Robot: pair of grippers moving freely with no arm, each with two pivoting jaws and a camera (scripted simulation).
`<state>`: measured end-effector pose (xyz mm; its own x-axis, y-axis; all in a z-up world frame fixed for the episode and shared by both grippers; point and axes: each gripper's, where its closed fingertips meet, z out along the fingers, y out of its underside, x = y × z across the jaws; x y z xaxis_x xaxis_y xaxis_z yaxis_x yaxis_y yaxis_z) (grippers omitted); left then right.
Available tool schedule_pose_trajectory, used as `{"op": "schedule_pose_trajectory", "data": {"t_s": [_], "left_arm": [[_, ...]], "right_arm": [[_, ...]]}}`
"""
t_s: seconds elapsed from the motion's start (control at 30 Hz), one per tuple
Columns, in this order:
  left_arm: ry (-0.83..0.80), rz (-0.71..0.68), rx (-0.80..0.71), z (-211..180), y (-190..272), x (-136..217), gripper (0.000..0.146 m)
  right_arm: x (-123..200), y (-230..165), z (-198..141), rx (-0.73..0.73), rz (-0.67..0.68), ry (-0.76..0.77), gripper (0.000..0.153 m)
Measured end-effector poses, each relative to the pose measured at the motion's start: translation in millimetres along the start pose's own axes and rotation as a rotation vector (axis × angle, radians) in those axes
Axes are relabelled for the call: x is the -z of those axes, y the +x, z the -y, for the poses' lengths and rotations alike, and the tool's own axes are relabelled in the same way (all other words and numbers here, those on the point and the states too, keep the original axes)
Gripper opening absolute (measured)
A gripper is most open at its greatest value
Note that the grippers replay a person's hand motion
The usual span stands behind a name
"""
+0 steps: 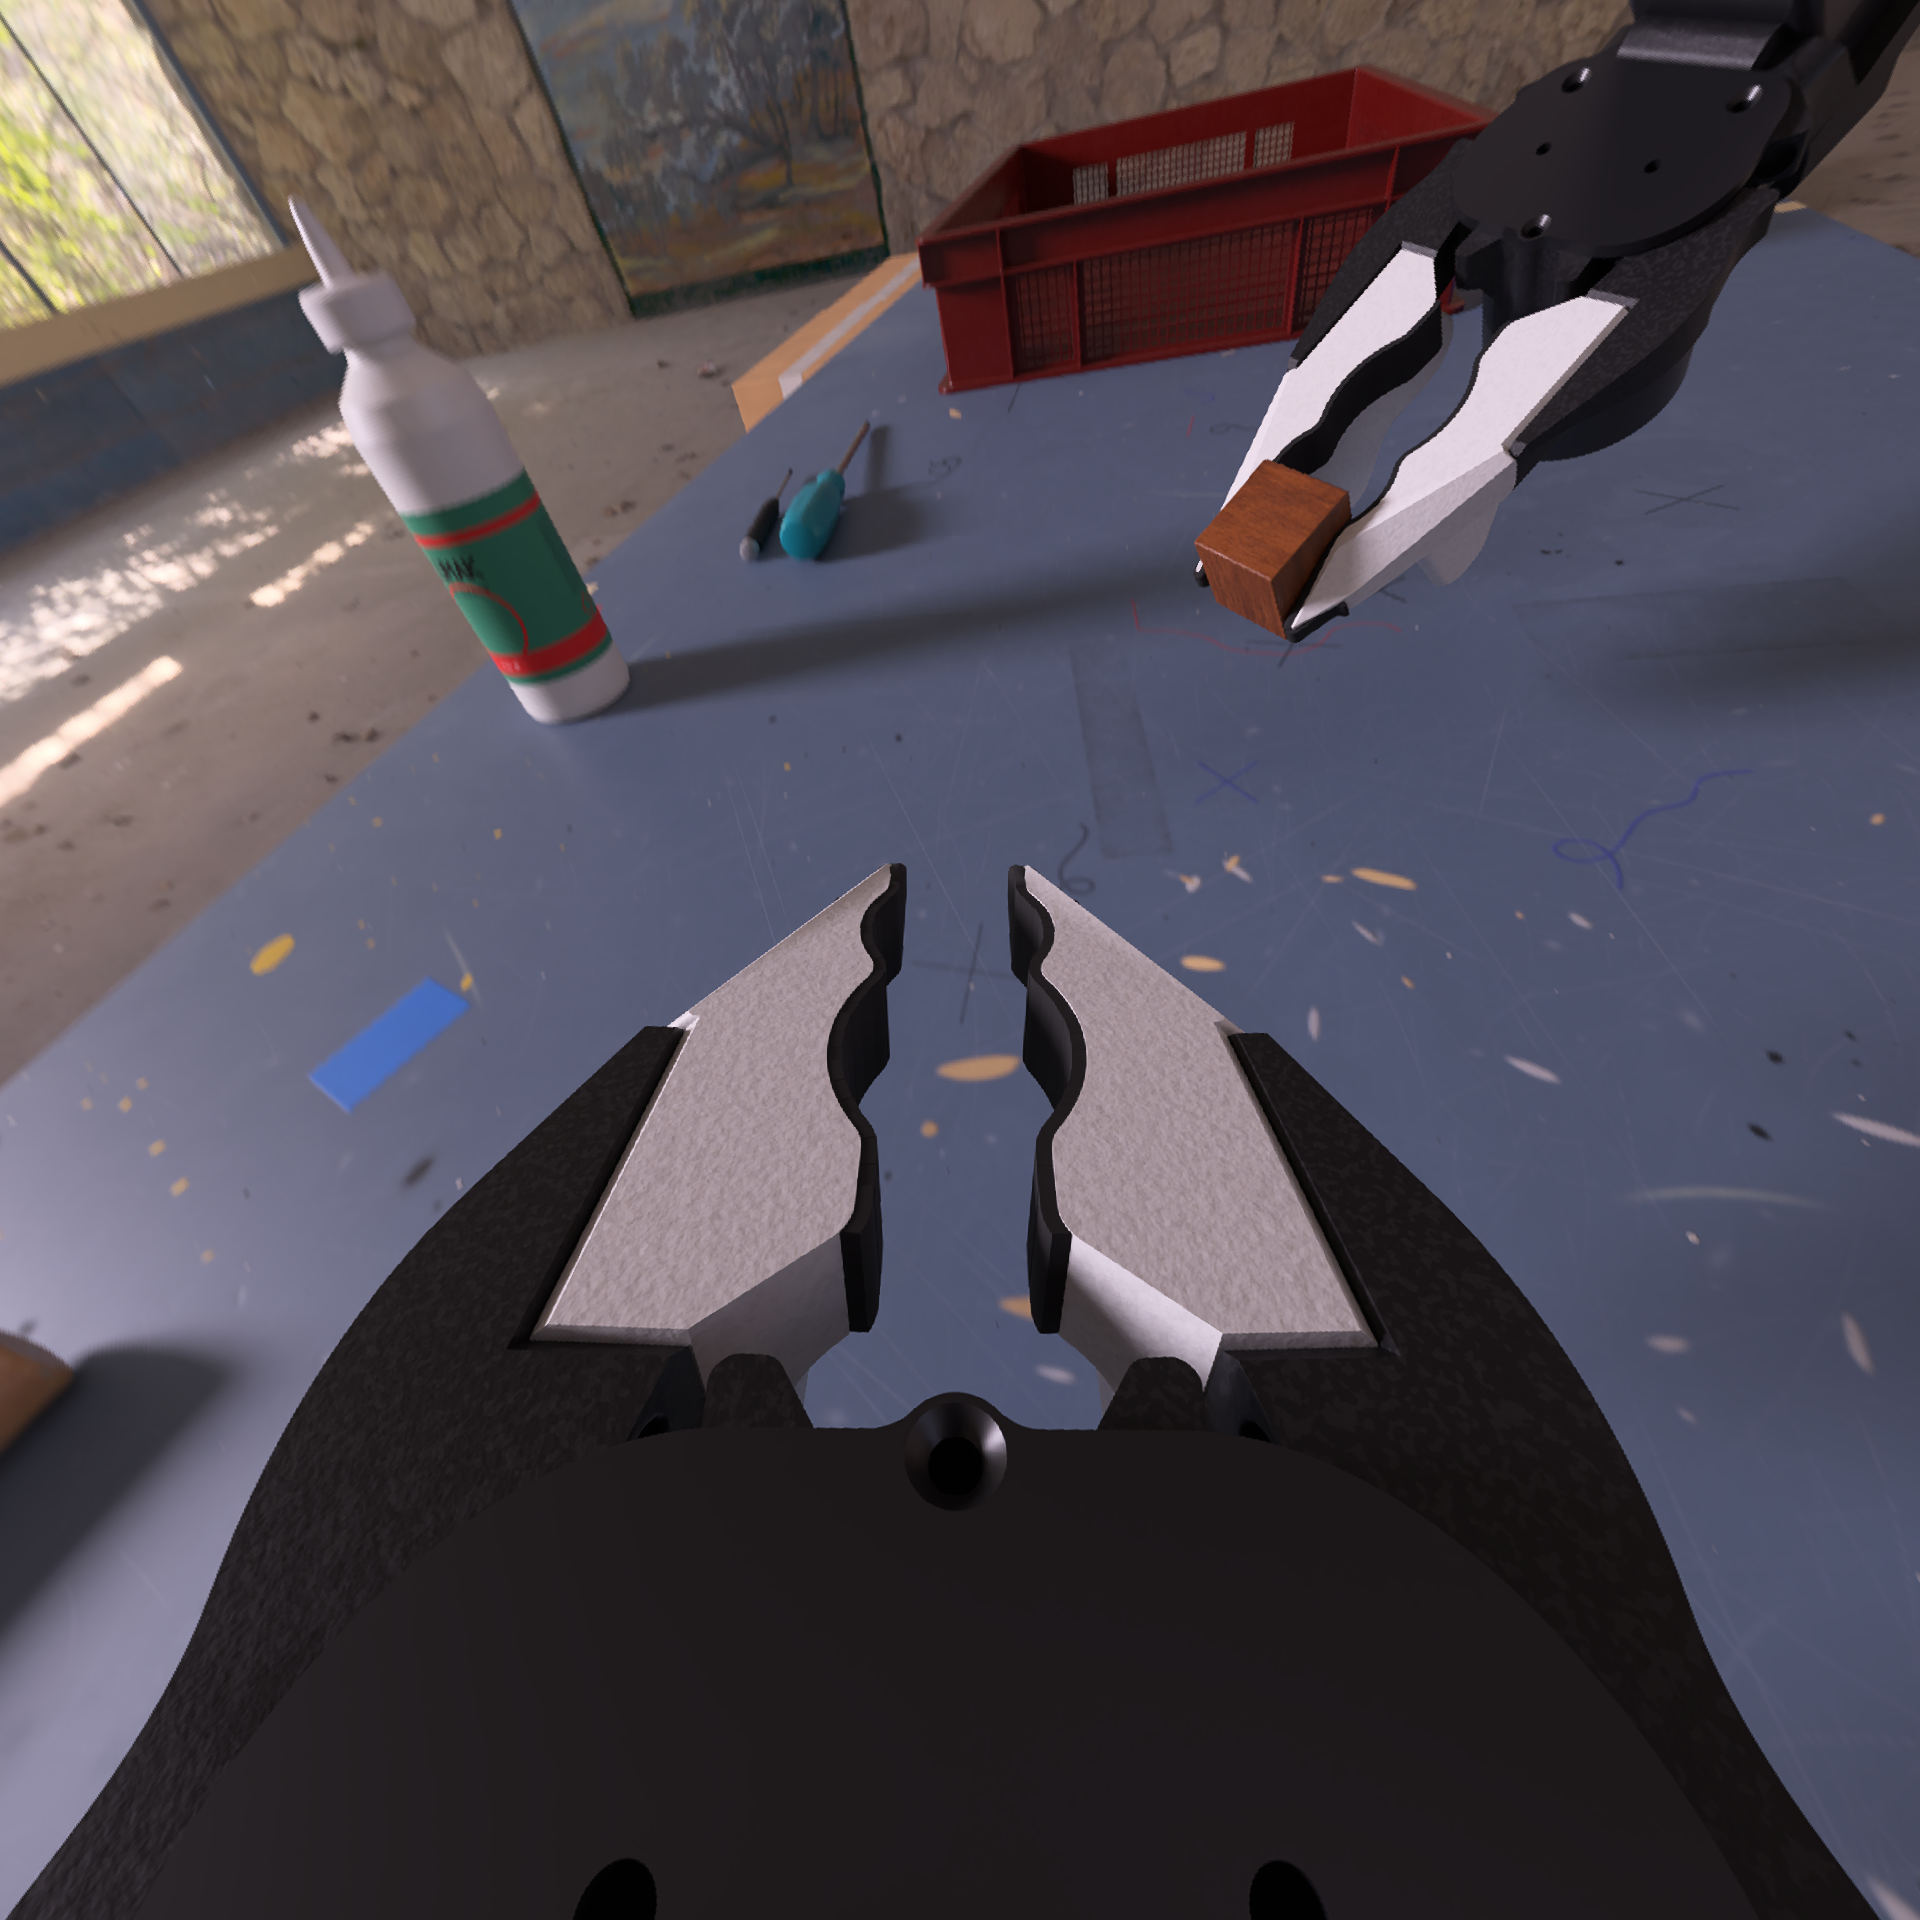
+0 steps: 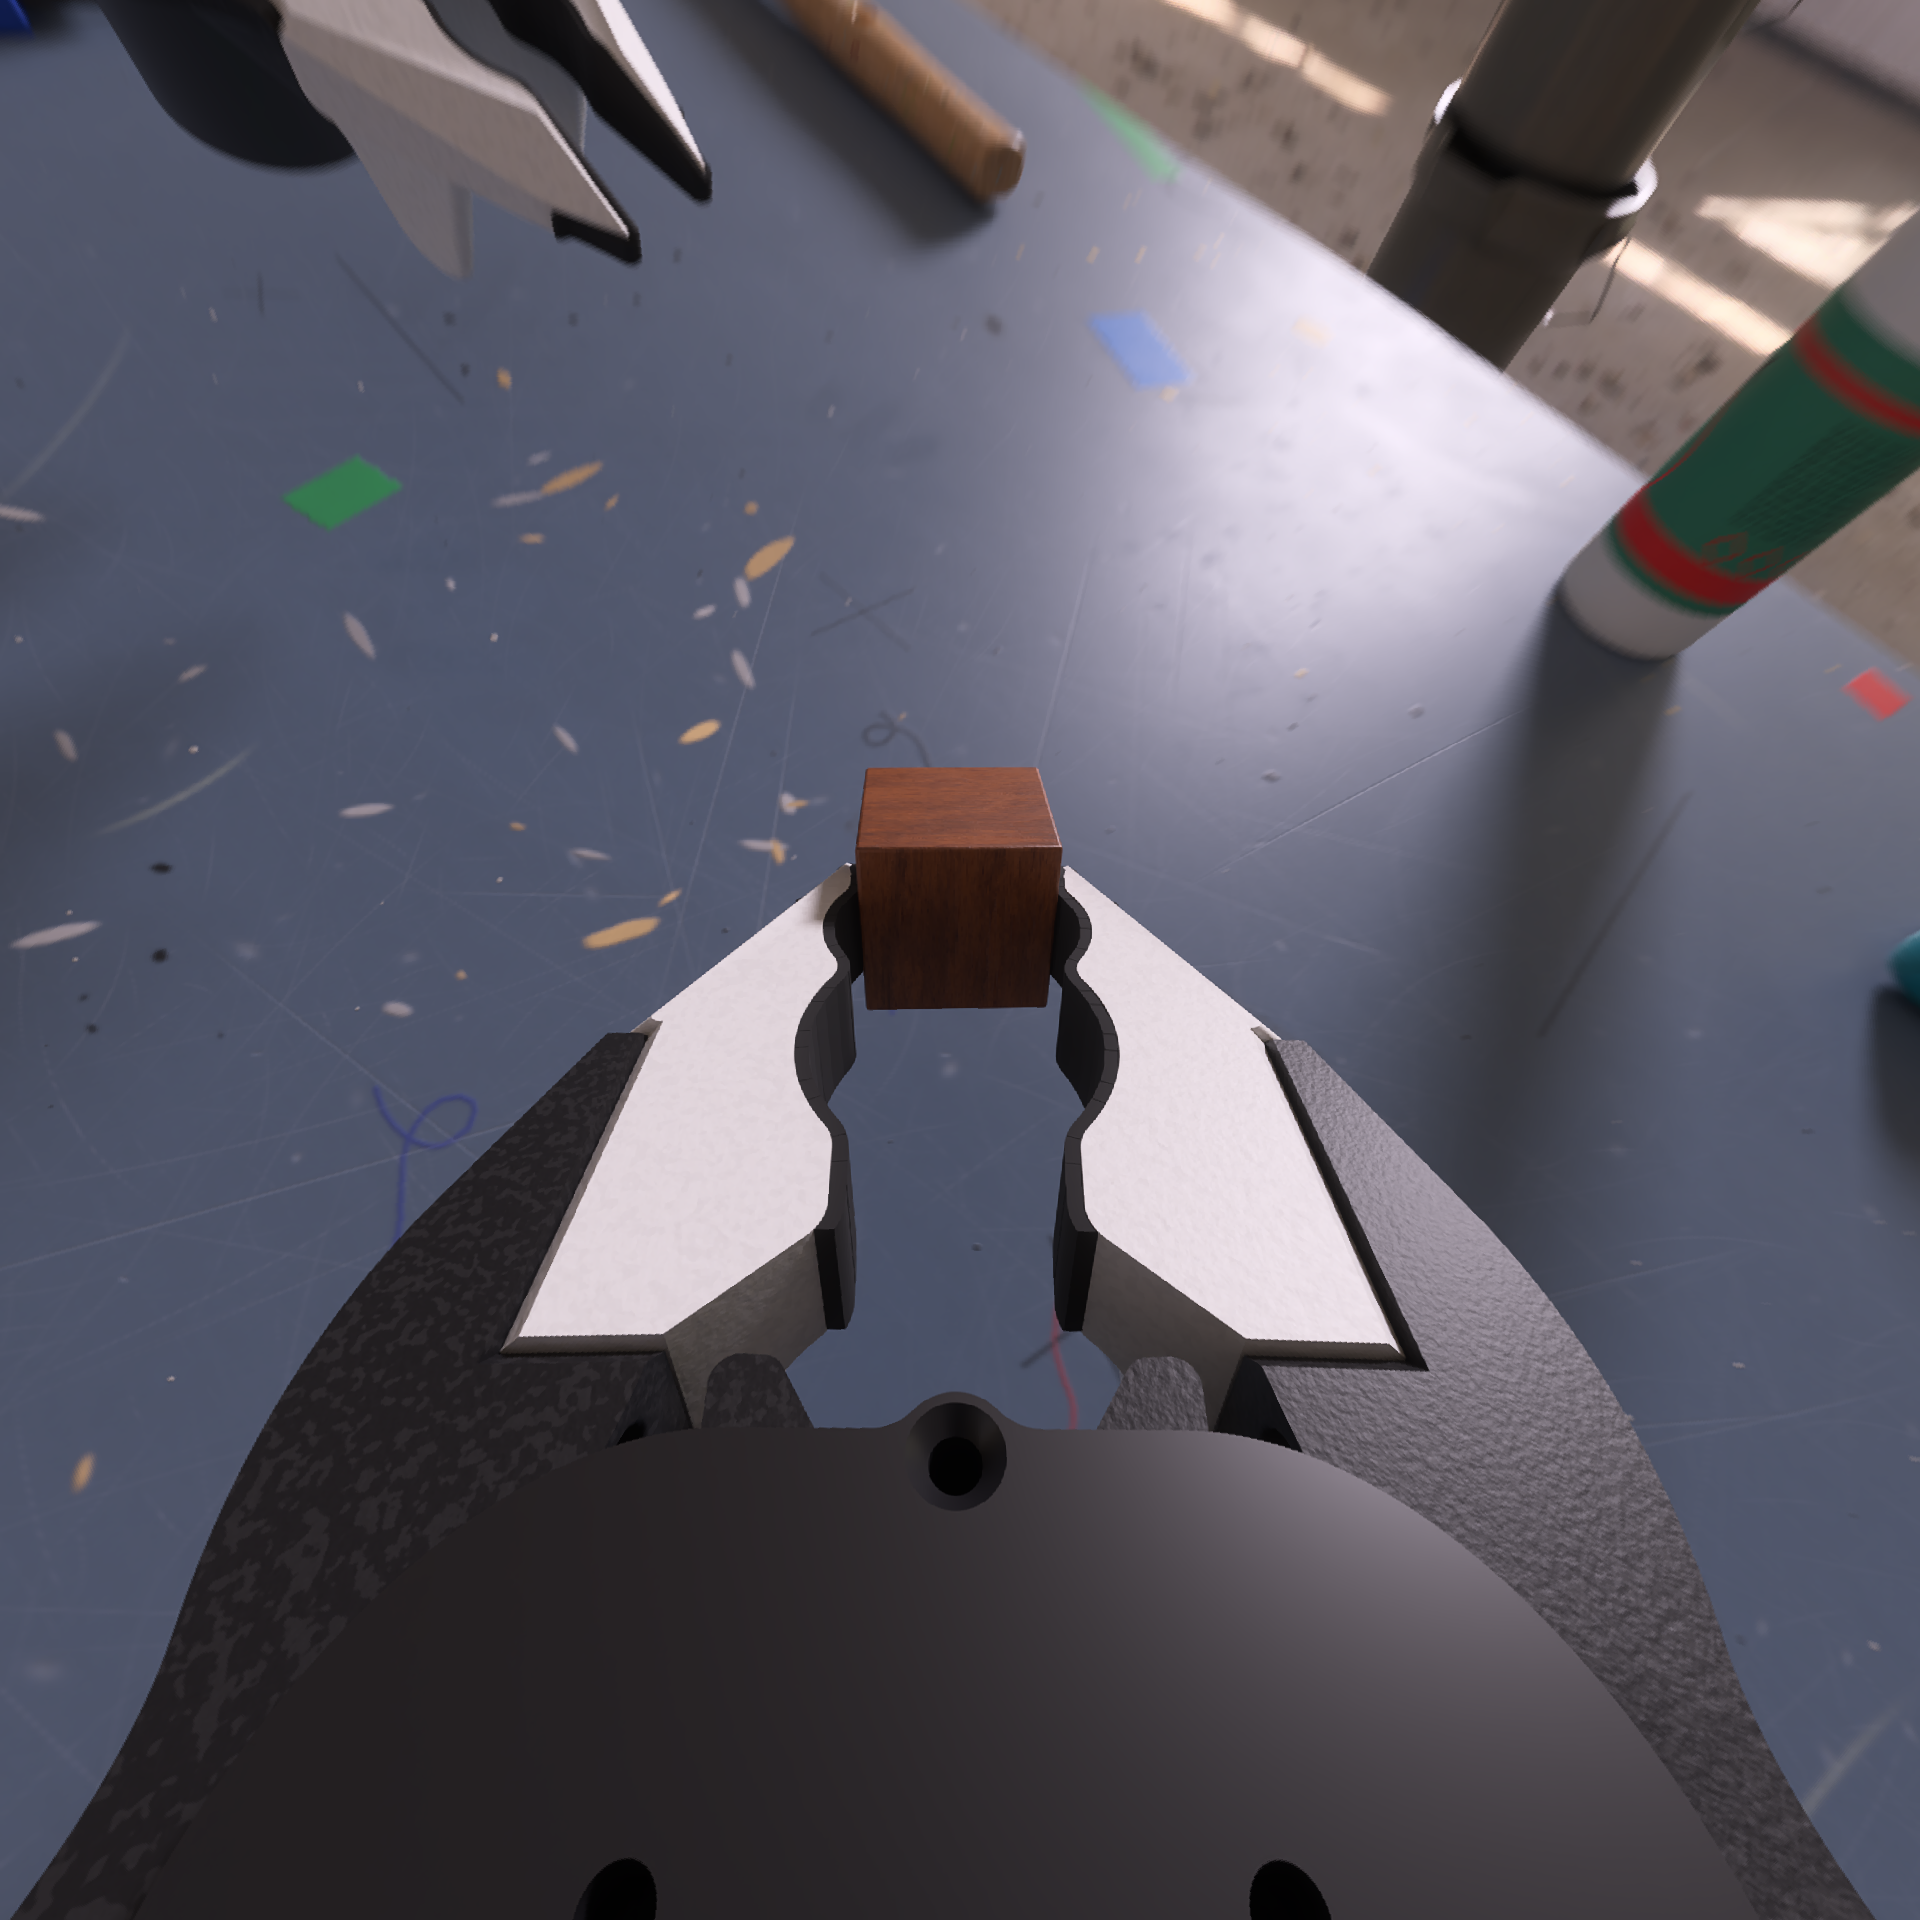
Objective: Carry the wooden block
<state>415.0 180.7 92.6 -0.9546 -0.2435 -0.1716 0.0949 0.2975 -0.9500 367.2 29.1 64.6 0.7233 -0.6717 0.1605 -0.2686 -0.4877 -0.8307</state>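
Note:
The wooden block [image 2: 956, 894] is a small reddish-brown cube. My right gripper [image 2: 956, 883] is shut on it, with one fingertip on each side face. In the left wrist view the block [image 1: 1270, 556] hangs in the right gripper [image 1: 1262, 597] at the upper right, close over the blue-grey table [image 1: 1039, 727]. My left gripper [image 1: 957, 883] is empty, its fingers a narrow gap apart, over the middle of the table. It also shows in the right wrist view [image 2: 665, 218], at the top left, apart from the block.
A white glue bottle [image 1: 468, 499] with a green and red label stands near the table's left edge. A teal screwdriver [image 1: 816, 514] and a small black one [image 1: 764, 520] lie beyond. A red crate [image 1: 1174, 249] stands at the far end. A wooden handle [image 2: 914, 94] lies near the left gripper.

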Motion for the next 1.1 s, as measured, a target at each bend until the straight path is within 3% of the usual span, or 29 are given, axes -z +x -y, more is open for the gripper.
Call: {"op": "schedule_pose_trajectory", "data": {"t_s": [0.17,0.4,0.83,1.1], "left_arm": [[-0.022,-0.076,0.083,-16,9,6,0.019],[0.007,-0.191,0.095,-17,18,11,0.019],[0.003,-0.231,0.104,-25,19,27,0.019],[0.010,-0.266,0.176,-24,20,27,0.019]], "right_arm": [[-24,-16,-8,-0.036,0.049,-0.115,0.035],[-51,-26,10,-0.039,0.099,-0.177,0.035],[-88,-41,30,0.300,0.158,-0.422,0.035],[-104,-42,29,0.394,0.197,-0.521,0.035]]}}
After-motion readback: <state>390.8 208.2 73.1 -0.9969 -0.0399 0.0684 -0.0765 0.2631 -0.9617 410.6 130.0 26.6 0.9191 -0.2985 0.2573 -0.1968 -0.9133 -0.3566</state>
